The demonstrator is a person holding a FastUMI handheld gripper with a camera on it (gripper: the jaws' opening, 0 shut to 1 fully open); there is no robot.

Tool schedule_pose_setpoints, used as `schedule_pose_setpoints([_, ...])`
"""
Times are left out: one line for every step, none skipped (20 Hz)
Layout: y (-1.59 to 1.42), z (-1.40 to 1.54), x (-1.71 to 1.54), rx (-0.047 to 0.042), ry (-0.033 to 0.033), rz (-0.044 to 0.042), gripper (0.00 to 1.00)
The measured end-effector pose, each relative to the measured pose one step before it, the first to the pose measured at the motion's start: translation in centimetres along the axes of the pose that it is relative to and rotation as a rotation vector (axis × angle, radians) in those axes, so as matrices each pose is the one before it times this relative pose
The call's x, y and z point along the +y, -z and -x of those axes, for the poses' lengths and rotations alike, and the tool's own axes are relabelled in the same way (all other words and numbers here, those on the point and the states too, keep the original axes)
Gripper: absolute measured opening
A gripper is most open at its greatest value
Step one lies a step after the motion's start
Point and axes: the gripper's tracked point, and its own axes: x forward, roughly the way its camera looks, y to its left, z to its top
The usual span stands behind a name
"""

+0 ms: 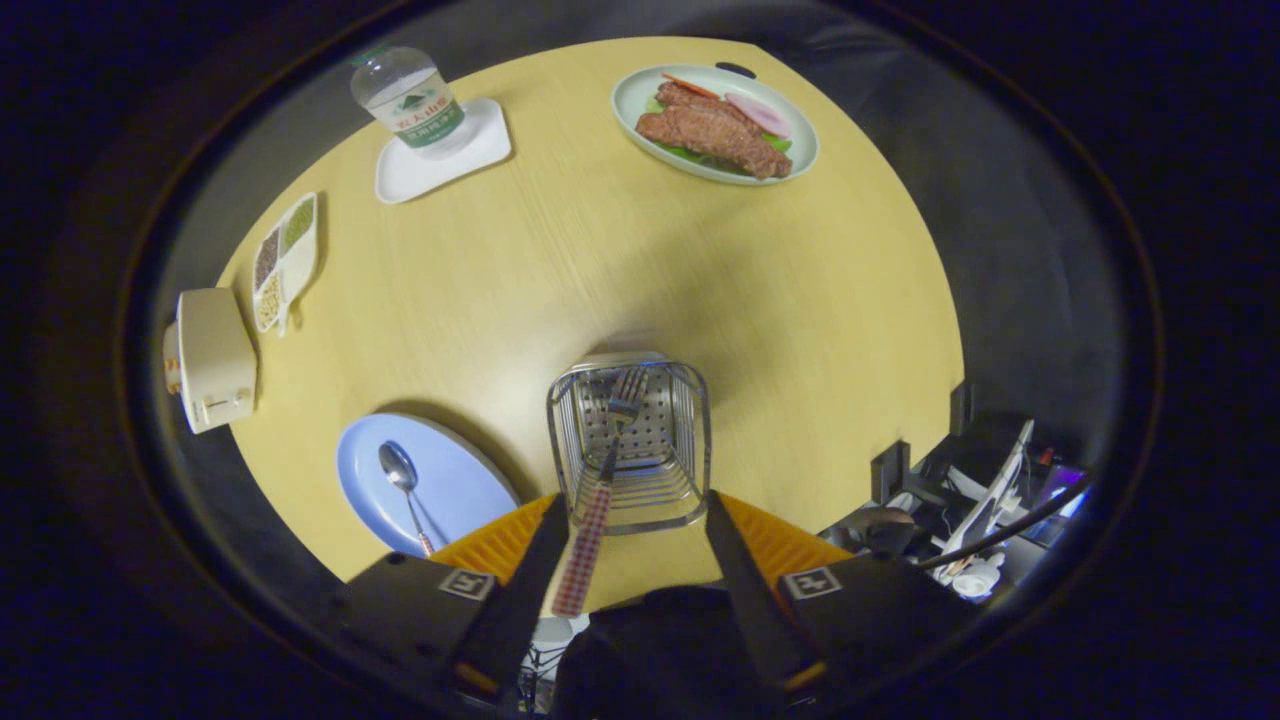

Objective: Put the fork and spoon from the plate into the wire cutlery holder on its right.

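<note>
Yellow table bears plate with spoon, holder with fork; claw released

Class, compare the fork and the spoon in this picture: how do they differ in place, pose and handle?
Place: the fork stands in the wire cutlery holder; the spoon lies on the blue plate.
Pose: the fork leans head-down, its handle sticking out between the open tongs; the spoon lies flat.
Handle: the fork's is red checked; the spoon's stem looks plain metal, its end hidden.
Shared: metal heads, neither gripped.
</note>
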Motion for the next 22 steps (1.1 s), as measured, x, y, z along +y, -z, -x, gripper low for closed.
schedule_pose_setpoints([-0.061, 0.757, 0.178, -0.01699, -0.01182, -0.01477, 0.98])
schedule_pose_setpoints([0.025, 0.579, 0.082, -0.01753, -0.00473, -0.01619, 0.99])
schedule_pose_setpoints([0.03, 0.693, -0.112, -0.01614, 0.00423, -0.01354, 0.99])
schedule_pose_setpoints([0.152, 0.642, -0.097, -0.01533, 0.00483, -0.00867, 0.99])
schedule_pose_setpoints([0.063, 0.581, -0.03, -0.01492, 0.00467, -0.00465, 0.99])
schedule_pose_setpoints([0.184, 0.61, 0.068, -0.01331, 0.00348, -0.00477, 0.99])
schedule_pose_setpoints([0.193, 0.553, 0.181, -0.01377, -0.00106, -0.00225, 0.99])
schedule_pose_setpoints([0.367, 0.488, 0.323, -0.01161, -0.00141, -0.00228, 0.99])
schedule_pose_setpoints([0.378, 0.629, 0.319, -0.00995, -0.00181, 0.00171, 0.99])
schedule_pose_setpoints([0.563, 0.547, 0.222, -0.00746, 0.00573, 0.00537, 0.99])
schedule_pose_setpoints([0.51, 0.69, 0.237, -0.00872, 0.00955, 0.01013, 0.99])
schedule_pose_setpoints([0.542, 0.678, 0.245, -0.01138, 0.01171, 0.01297, 0.99])
schedule_pose_setpoints([0.391, 0.693, 0.34, -0.01691, 0.00916, 0.01388, 0.99])
schedule_pose_setpoints([0.331, 0.675, 0.56, -0.02374, 0.00608, 0.01107, 0.99])
schedule_pose_setpoints([0.249, 0.595, 0.765, -0.02878, 0.00097, 0.01079, 0.99])
schedule_pose_setpoints([0.275, 0.567, 0.785, -0.03032, -0.00096, 0.0111, 1.0])
schedule_pose_setpoints([0.275, 0.436, 0.891, -0.03401, -0.00273, 0.00955, 0.99])
schedule_pose_setpoints([0.209, 0.445, 1.078, -0.04404, -0.01058, 0.01146, 0.99])
schedule_pose_setpoints([0.099, 0.231, 1.092, -0.04361, -0.01095, 0.00861, 0.99])
schedule_pose_setpoints([0.349, 0.292, 1.262, -0.03906, -0.01235, 0.01193, 0.99])
schedule_pose_setpoints([0.295, 0.11, 0.903, -0.03527, -0.00222, 0.02069, 0.99])
schedule_pose_setpoints([0.611, 0.032, 0.573, -0.02568, 0.00891, 0.02248, 0.99])
